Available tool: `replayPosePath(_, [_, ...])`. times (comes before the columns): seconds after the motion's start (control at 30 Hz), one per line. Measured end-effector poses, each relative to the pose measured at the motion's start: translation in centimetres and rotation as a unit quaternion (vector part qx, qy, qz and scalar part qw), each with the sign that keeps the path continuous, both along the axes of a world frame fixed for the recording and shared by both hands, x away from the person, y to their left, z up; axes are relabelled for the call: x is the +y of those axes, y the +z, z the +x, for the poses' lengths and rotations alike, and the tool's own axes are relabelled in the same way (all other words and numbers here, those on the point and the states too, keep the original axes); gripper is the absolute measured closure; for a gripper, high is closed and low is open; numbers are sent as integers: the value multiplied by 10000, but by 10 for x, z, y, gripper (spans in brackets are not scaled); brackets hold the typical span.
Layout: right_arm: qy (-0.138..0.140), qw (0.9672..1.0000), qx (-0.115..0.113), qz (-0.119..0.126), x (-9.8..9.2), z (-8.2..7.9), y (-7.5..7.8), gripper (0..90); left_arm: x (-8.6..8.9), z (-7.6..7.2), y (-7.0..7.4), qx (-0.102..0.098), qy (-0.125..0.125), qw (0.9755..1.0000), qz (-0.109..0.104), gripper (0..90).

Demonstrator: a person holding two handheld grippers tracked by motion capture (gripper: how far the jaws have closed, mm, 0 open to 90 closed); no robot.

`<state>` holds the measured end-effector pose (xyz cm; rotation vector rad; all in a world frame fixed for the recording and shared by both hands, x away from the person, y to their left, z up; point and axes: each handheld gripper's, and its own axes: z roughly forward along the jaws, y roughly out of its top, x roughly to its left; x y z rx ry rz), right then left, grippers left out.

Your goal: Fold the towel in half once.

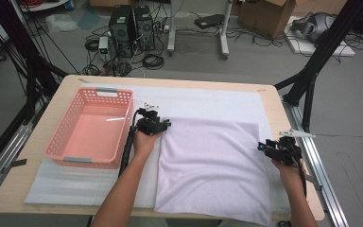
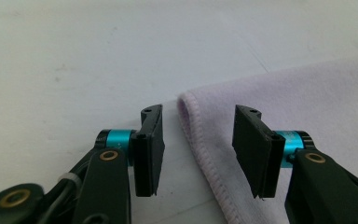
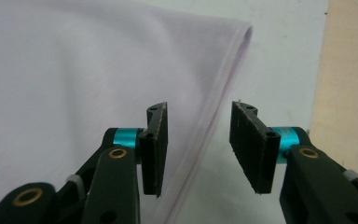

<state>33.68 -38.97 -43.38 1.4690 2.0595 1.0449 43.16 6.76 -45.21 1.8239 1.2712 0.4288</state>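
The person's two forearms come in from the near edge of the table, each hand carrying a gripper. Between them lies a pale lilac towel (image 1: 212,165), folded flat into a rough rectangle on the white foam sheet (image 1: 75,182) that covers the tabletop. Its long axis runs from the near edge of the table toward the far side, and its near end reaches the table's near edge. Its far edge lies crosswise, about level with the left hand.

The left gripper (image 1: 163,124) sits at the towel's far left corner. In the left gripper view its jaws stand spread apart, with the hemmed, rounded corner of the towel (image 2: 200,135) lying between them, and the pads do not press on the cloth.

The right gripper (image 1: 264,146) is at the towel's right edge, a little nearer than the far right corner. In the right gripper view its jaws are also spread, straddling the hemmed edge (image 3: 209,126) without pinching it.

A pink plastic basket (image 1: 56,146) stands on the left of the table, just beside the left hand.
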Motion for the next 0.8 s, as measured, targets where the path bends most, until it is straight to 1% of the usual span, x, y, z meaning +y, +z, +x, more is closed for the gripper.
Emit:
replayPosePath(0.03, [-37,10000,-1,-20,0,8,-1,537,-2,1,0,10,-16,10000,-42,509])
replayPosePath(0.07, [-65,10000,1,-51,1,16,-2,521,-5,2,0,25,-30,10000,7,512])
replayPosePath(0.13, [-106,9999,76,-35,3,30,-6,507,-10,4,0,-20,-23,9999,146,526])
replayPosePath(0.17, [-86,9999,75,-13,3,36,-8,501,-12,4,1,-67,-11,9996,278,559])
replayPosePath(0.2, [-98,9998,133,-61,4,42,-10,488,-13,4,0,-96,11,9994,336,619])
replayPosePath(0.23, [-89,9997,185,-117,5,46,-12,473,-12,4,0,-98,52,9995,296,665])
replayPosePath(0.27, [-124,9997,198,-116,6,53,-13,472,-11,5,0,-56,-97,9998,145,769])
replayPosePath(0.3, [-183,9996,195,-58,6,57,-13,466,-13,5,0,-71,-117,9996,236,848])
replayPosePath(0.33, [-215,9995,214,-69,7,62,-13,492,-15,6,1,-78,-137,9994,308,855])
replayPosePath(0.37, [-200,9995,202,-154,8,65,-13,563,-14,7,2,-7,-109,9997,241,859])
replayPosePath(0.4, [-167,9996,176,-143,10,67,-12,695,-12,8,3,19,-40,9999,112,860])
replayPosePath(0.43, [-42,9998,174,-82,11,69,-12,799,-10,9,4,-6,75,10000,-12,861])
replayPosePath(0.47, [11,9998,147,-132,14,71,-12,852,-7,10,6,-51,109,9999,-48,862])
replayPosePath(0.5, [27,9997,169,-182,15,73,-11,867,-6,10,8,-125,189,9997,-103,863])
replayPosePath(0.53, [-6,9997,178,-156,14,76,-10,871,-4,10,9,-173,254,9994,-186,863])
replayPosePath(0.57, [-60,9998,114,-121,13,77,-8,873,-2,11,11,-238,302,9990,-223,863])
replayPosePath(0.63, [-201,9995,-240,91,10,78,-2,873,0,11,13,-445,418,9976,-319,863])
replayPosePath(0.67, [-243,9988,-404,121,10,78,1,873,1,11,15,-526,493,9965,-417,863])
replayPosePath(0.7, [-265,9983,-519,85,11,79,4,873,2,11,16,-624,535,9955,-472,862])
replayPosePath(0.77, [-314,9969,-719,34,15,82,8,872,3,11,17,-792,651,9935,-502,861])
replayPosePath(0.8, [-350,9962,-792,35,17,85,10,869,3,12,17,-828,672,9932,-471,861])
